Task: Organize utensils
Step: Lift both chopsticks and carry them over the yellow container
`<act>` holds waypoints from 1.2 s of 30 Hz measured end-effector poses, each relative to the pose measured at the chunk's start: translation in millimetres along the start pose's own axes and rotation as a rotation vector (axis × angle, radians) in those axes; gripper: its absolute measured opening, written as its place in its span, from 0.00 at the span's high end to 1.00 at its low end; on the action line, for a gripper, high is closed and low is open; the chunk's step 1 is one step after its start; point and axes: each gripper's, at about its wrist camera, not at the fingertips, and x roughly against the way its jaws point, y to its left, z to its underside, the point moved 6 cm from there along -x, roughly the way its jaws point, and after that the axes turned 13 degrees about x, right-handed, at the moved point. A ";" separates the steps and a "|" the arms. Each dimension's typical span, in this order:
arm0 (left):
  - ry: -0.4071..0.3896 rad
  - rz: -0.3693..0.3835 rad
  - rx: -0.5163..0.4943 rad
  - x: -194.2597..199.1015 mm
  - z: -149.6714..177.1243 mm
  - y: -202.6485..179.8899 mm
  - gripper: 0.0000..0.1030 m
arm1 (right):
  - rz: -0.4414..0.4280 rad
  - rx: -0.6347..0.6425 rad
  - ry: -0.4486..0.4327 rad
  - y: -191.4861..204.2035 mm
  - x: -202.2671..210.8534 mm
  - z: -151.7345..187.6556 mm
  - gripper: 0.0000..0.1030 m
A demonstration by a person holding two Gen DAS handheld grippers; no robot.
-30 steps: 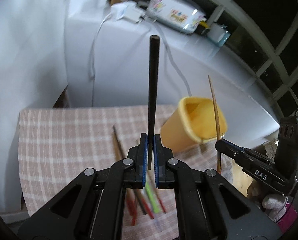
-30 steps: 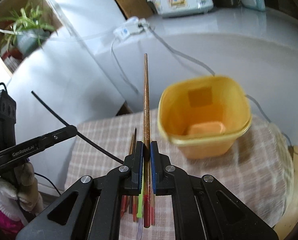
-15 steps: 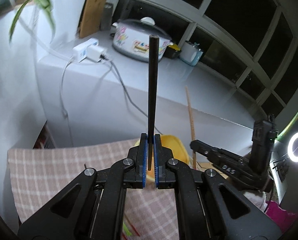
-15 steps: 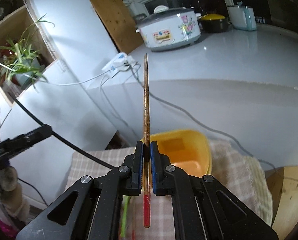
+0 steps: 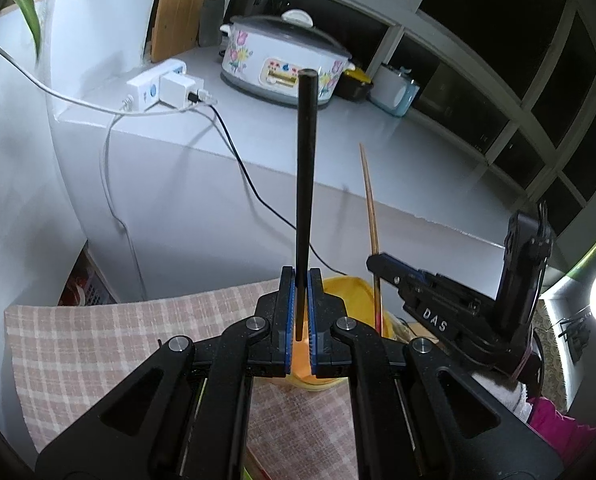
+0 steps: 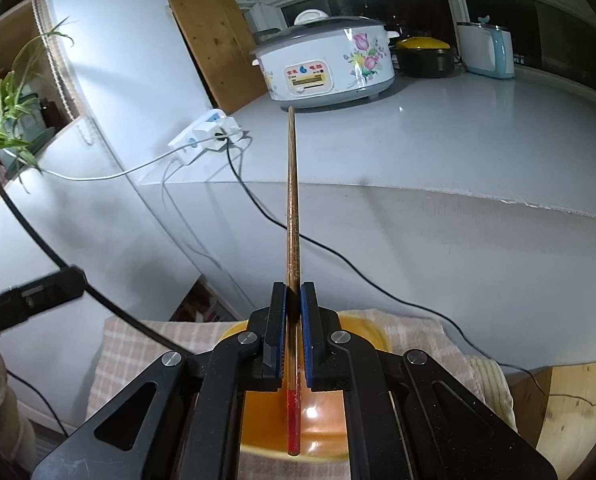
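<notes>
**Yellow cup under both claws — two chopsticks ready to drop**

Yellow plastic cup (image 6: 310, 412) directly below right claw (image 6: 293, 332); rim showing either side of the fingers, standing on checked cloth (image 6: 130, 344).

Wooden chopstick (image 6: 292, 216), red at the low end, clamped in right claw, red tip hanging inside the cup mouth. Looks lined up.

Black chopstick (image 5: 305, 184) clenched in left claw (image 5: 299, 320), upright, lower end just past the pads. Same cup (image 5: 348, 288) seen behind and under the fingers; can't tell whether the tip is truly over the opening or over the rim.

Right claw (image 5: 426, 300) close alongside on that view, near but apart.

Step in hand, by judgement: carry-to-cup done, at the release point.

Next move needs:
- lower both tips further into the cup
- check left stick clears the rim
- keep claws from bumping
- release slowly, sticks near vertical, so neither bounces out or tips the cup
</notes>
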 end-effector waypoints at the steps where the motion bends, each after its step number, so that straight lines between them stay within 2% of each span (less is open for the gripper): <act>1: 0.003 -0.003 0.000 -2.0 0.8 0.2 0.97 | 0.000 0.000 -0.001 -0.7 -2.4 -0.7 0.95; 10: 0.036 -0.035 -0.009 -22.2 11.6 -0.8 0.97 | 0.026 0.040 0.012 2.5 -18.4 4.0 0.95; 23: 0.087 -0.058 -0.009 -46.6 25.0 1.6 0.97 | 0.034 0.032 0.042 -4.6 -33.5 21.7 0.95; 36: 0.124 -0.067 0.012 -60.5 26.5 16.4 0.97 | -0.011 -0.067 0.093 -23.4 -36.1 40.3 0.95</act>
